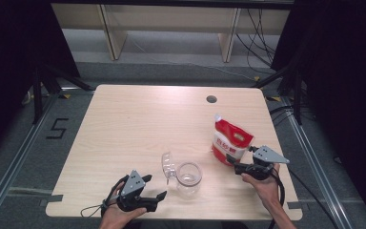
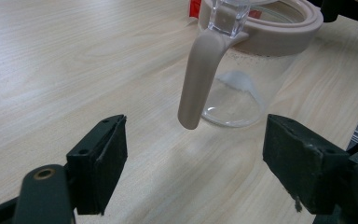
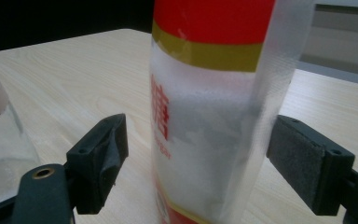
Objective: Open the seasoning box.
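On the table (image 1: 124, 124), the right gripper (image 1: 240, 164) has its jaws spread wide on either side of the red and white bag (image 1: 231, 140), not quite touching it in the right gripper view; white grains fill the bag's clear lower part. The bag stands upright, right of centre. Just left of it sits the clear jar (image 1: 189, 177), lid (image 1: 168, 164) flipped open, a little white powder at its bottom. The left gripper (image 1: 152, 188) rests near the front edge, jaws apart, facing the jar's beige handle (image 2: 198, 79) without touching it.
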Demonstrator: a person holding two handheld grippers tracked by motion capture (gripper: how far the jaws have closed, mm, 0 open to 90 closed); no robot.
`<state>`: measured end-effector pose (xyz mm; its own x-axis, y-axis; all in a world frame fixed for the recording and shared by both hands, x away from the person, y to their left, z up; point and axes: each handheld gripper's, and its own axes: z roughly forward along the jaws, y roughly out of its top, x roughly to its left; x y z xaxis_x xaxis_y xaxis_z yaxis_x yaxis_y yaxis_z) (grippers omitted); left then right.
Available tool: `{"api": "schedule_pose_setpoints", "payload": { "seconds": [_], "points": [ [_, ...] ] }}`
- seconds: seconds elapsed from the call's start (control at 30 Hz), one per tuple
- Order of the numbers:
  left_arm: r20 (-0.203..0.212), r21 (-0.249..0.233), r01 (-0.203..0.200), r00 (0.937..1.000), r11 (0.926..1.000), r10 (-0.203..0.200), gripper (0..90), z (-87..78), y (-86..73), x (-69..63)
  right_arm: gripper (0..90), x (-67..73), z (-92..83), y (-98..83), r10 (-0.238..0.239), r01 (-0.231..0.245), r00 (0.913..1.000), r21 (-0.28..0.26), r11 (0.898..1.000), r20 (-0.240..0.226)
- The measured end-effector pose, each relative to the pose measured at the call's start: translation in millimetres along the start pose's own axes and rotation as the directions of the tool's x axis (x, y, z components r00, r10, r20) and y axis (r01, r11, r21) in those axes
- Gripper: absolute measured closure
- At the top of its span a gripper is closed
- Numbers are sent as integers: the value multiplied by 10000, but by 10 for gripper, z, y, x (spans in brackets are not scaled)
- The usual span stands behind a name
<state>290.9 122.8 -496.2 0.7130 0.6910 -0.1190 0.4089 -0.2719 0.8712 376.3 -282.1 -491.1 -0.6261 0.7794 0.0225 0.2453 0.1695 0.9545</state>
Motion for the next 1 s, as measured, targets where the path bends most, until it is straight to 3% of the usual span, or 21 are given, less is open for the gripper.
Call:
{"api": "schedule_pose_setpoints", "payload": {
  "seconds": [0.1, 0.2, 0.23, 0.27, 0.3, 0.37, 0.43, 0.5, 0.57, 0.6, 0.63, 0.7, 0.73, 0.83, 1.0],
  "points": [
    [42, -11, -146, 9999, 9999, 146, 217, 2, 2, 21, 215, -5, 12, 12, -228, 228, 9997, 64, 9997, 40],
    [59, -1, -132, 9999, 9999, 132, 217, 4, 3, 21, 219, 1, 43, 13, -157, 157, 9999, -44, 9999, -31],
    [58, -5, -136, 9999, 9999, 136, 216, 4, 2, 21, 220, 12, 32, 16, -89, 89, 10000, 180, 9998, 2],
    [54, -8, -141, 9999, 9999, 141, 217, 3, 2, 21, 222, 0, 38, 10, -259, 258, 9996, 88, 9996, 105],
    [49, -9, -129, 9999, 9999, 129, 216, 2, 2, 22, 225, 16, 54, 6, -53, 55, 9997, -104, 9999, 238],
    [13, 14, -63, 10000, 10000, 63, 216, -3, 2, 18, 225, -14, 53, 13, -304, 304, 9995, 7, 9995, 60],
    [-24, 19, 57, 10000, 10000, -57, 216, -2, 1, 12, 226, -13, 55, 18, -254, 254, 9997, -64, 9997, 41],
    [79, 10, -84, 9999, 10000, 84, 216, 3, 2, 18, 230, -15, 67, 17, -233, 232, 9997, -190, 9995, -29],
    [83, -55, -30, 10000, 10000, 31, 216, 12, 1, 13, 235, -11, 75, 12, -247, 252, 9995, -269, 9993, 173],
    [84, -54, 49, 10000, 10000, -49, 216, 14, 0, 9, 237, 2, 79, 8, 12, -10, 9999, -207, 9998, 103],
    [110, -55, 99, 9999, 9999, -98, 216, 13, 0, 5, 238, -37, 89, 17, -281, 279, 9995, -105, 9996, -135],
    [130, 9, -112, 9999, 9999, 112, 216, 6, 6, 21, 239, -34, 98, 16, -328, 327, 9995, -231, 9992, 1],
    [131, -56, -40, 9999, 10000, 40, 216, 12, 6, 21, 240, -24, 92, 15, -140, 140, 9999, -202, 9997, -20],
    [33, 1, 102, 9999, 9999, -102, 215, 15, 6, 15, 240, -35, 81, 14, -172, 173, 9998, -124, 9998, 77],
    [64, 6, -27, 10000, 10000, 27, 216, 20, 4, 12, 240, -20, 96, 10, -194, 197, 9998, -319, 9993, 73]
  ]
}}
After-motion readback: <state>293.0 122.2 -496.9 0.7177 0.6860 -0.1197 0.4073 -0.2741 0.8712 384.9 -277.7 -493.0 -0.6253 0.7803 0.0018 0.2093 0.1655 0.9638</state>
